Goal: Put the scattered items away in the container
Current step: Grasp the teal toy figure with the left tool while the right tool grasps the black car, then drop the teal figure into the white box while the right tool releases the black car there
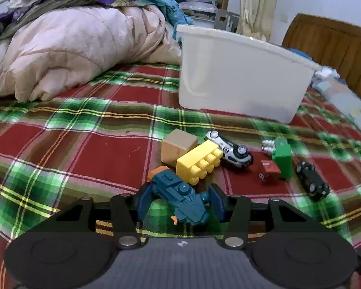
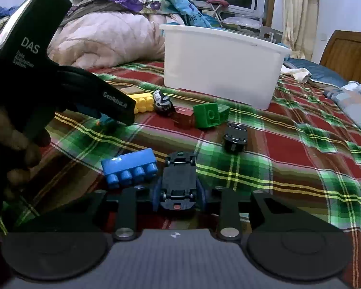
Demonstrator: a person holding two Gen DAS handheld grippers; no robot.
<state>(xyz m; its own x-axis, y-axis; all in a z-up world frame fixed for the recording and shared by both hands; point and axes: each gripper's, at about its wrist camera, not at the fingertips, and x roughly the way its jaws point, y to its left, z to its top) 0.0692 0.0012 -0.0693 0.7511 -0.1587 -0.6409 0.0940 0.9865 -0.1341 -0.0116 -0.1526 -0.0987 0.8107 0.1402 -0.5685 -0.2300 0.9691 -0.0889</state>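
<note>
left claw (image 1: 180, 204) is clamping the teal toy vehicle (image 1: 180, 201) low over the bed (image 1: 84, 144) | right claw (image 2: 179, 193) is pinching an upside-down black toy car (image 2: 179, 180), wheels up | both probably heading for the white bin (image 2: 219, 62) behind the remaining toys

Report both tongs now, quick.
Left tongs: closed on the teal toy vehicle.
Right tongs: closed on the upside-down black toy car.
</note>
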